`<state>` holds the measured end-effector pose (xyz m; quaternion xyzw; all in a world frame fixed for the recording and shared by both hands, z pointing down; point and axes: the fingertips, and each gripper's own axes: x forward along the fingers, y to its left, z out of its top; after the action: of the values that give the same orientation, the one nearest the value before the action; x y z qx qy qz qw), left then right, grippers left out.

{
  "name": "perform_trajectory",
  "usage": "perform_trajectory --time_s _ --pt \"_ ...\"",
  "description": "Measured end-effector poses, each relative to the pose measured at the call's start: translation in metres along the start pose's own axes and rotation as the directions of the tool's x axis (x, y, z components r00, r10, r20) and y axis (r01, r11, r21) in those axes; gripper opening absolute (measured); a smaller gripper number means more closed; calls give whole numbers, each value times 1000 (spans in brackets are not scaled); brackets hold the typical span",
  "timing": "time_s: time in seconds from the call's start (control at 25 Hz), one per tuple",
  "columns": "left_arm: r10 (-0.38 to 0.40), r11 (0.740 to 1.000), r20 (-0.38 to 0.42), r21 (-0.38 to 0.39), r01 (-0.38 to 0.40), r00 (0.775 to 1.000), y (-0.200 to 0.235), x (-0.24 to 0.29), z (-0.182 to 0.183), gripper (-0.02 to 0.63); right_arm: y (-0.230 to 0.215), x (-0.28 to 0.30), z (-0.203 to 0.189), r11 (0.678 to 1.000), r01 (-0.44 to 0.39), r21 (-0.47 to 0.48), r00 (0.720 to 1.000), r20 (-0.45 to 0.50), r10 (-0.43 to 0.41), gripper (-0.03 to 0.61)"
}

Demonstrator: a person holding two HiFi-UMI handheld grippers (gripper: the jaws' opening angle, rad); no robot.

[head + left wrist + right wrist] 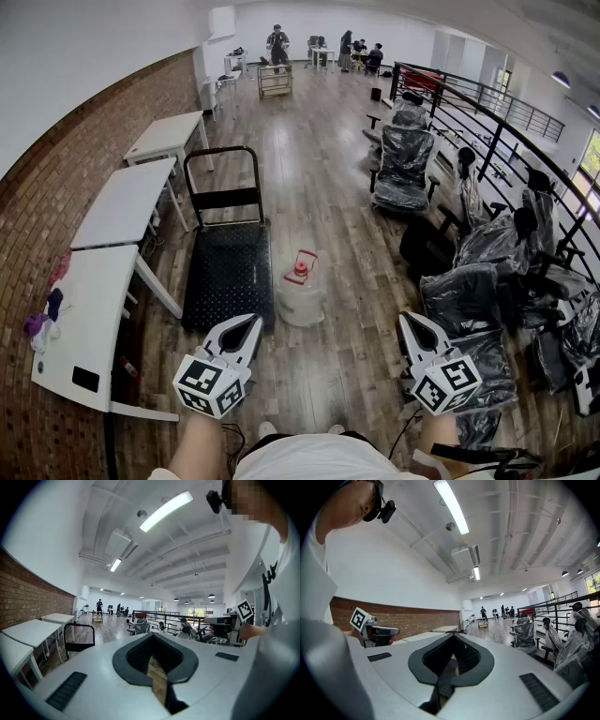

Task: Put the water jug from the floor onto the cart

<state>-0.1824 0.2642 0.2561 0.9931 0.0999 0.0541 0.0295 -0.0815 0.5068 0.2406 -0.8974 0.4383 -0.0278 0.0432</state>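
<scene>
Left gripper (251, 323), right gripper (407, 321), jug (302, 300) ahead

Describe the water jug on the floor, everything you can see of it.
The water jug is a squat container of clear or translucent plastic, with a red cap and handle piece on top. It stands upright on the wooden floor, close beside the right edge of the black cart. Whether it touches the cart cannot be told, nor how full it is. Nothing else is in contact with it.
</scene>
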Motion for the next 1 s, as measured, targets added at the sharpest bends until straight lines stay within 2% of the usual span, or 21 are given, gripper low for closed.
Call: perform_trajectory --time_s 0.48,0.68,1.0 --pt "42 999 -31 7 -42 999 -55 42 -12 -2 -62 -12 -16 997 -72 3 996 -57 72 3" --pt "54 998 -44 -11 -54 998 -51 60 -21 -2 -76 -8 -29 997 -77 5 994 -73 78 3" --pt "3 1000 -44 -1 -3 999 -30 116 -26 0 -110 26 -36 1000 -21 13 994 -108 23 3"
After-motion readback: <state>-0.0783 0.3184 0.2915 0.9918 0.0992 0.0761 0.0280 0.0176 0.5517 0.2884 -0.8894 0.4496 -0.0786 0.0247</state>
